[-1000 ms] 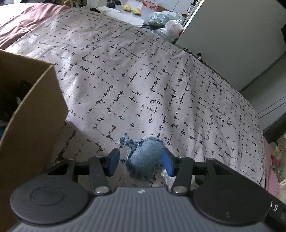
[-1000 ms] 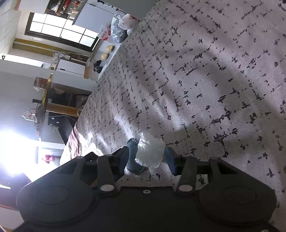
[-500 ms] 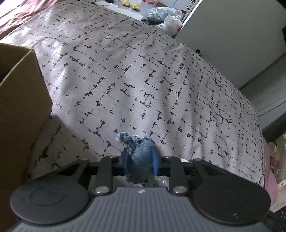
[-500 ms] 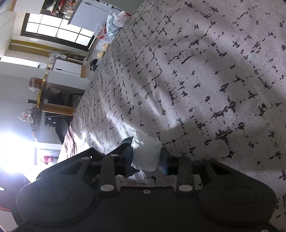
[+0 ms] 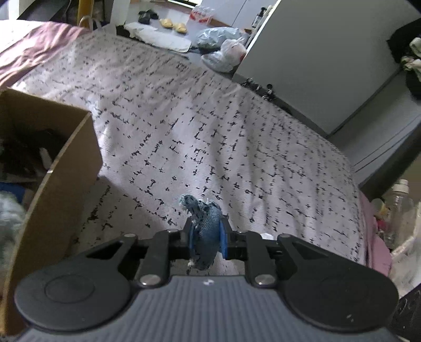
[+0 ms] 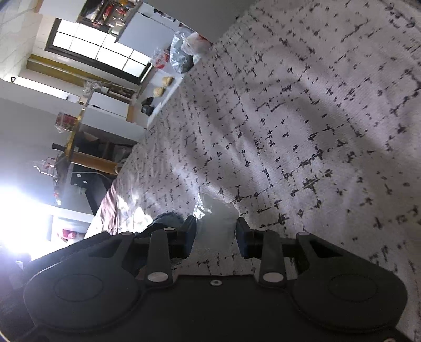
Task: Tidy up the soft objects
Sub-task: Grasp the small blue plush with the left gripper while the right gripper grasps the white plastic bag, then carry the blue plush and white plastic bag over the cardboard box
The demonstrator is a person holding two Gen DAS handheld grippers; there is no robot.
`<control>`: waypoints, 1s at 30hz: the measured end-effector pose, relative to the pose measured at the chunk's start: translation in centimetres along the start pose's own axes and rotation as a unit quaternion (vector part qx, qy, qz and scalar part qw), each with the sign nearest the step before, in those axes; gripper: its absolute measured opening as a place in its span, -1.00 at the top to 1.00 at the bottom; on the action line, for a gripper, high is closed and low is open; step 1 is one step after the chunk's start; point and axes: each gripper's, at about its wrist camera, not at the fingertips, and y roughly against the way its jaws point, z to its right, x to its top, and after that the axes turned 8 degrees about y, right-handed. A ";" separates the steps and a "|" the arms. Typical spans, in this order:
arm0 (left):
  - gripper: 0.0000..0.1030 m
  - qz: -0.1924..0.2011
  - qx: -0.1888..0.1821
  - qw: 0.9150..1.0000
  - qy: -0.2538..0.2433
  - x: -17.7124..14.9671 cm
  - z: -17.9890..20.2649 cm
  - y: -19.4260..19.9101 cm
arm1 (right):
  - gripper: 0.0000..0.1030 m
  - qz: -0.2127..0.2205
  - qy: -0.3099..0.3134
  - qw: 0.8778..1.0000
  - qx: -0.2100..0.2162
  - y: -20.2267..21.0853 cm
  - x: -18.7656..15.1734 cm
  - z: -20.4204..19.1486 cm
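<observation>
Two grippers: each carries one soft item.
Box: one brown cardboard box (image 5: 71, 168), far left, already holding dark items.
Left gripper (image 5: 206, 238): clenched on one frayed blue denim scrap (image 5: 205, 231), above the patterned bedspread (image 5: 210, 118).
Right gripper (image 6: 215, 235): grasping one white crumpled cloth (image 6: 215, 223).
Risk: the loosely pinched cloth may slip out during carrying.

Item count: one frayed blue denim cloth piece (image 5: 205, 231); one white soft pouch (image 6: 215, 223); one open brown cardboard box (image 5: 63, 168); one bed with a black-flecked white cover (image 5: 210, 126); two tan slippers (image 5: 173, 25); two black-framed grippers, left (image 5: 206, 238) and right (image 6: 215, 236).
</observation>
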 end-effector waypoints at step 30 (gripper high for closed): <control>0.65 0.044 -0.043 0.998 -0.015 -0.6 -4.5 15.1 | 0.37 0.051 0.127 0.990 0.044 10.1 -4.6 -10.7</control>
